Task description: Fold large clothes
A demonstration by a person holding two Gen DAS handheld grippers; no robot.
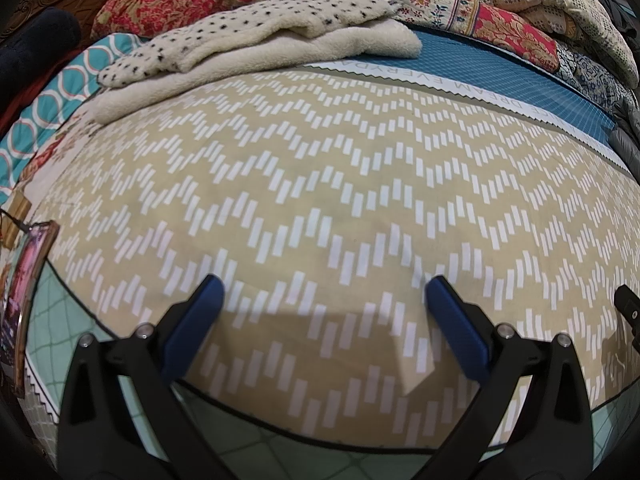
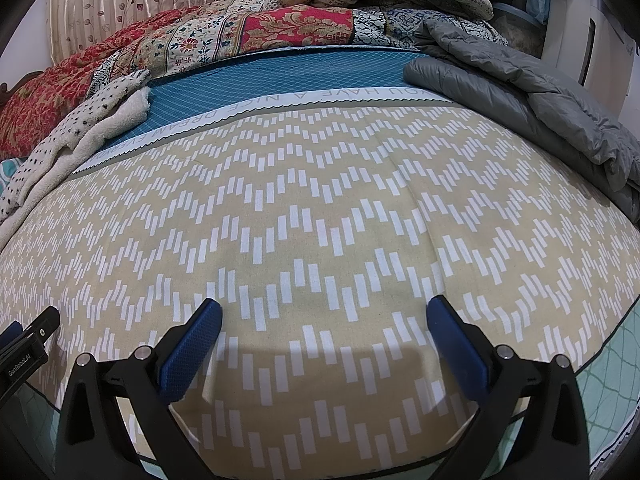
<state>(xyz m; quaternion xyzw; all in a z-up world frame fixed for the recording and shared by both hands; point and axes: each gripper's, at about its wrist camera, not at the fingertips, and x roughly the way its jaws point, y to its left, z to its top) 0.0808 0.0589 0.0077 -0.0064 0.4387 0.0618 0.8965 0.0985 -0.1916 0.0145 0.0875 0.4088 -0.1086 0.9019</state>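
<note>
A large tan cloth [image 1: 320,184] with white dashed zigzags lies spread flat over the bed, filling both views [image 2: 320,208]. Its near hem runs just under the fingers. My left gripper [image 1: 324,292] hovers over the near edge of the cloth, open, its blue pads wide apart with nothing between them. My right gripper [image 2: 324,316] is open the same way above the cloth's near edge. The left gripper's black body [image 2: 28,344] shows at the left rim of the right wrist view, and the right gripper's body [image 1: 630,312] at the right rim of the left wrist view.
A cream fleece garment with black spots [image 1: 248,40] lies at the far left of the bed. A grey puffer jacket [image 2: 540,92] lies at the far right. Patterned quilts [image 2: 280,28] are piled along the back on a blue sheet [image 2: 280,72]. A white appliance [image 2: 592,40] stands at the right.
</note>
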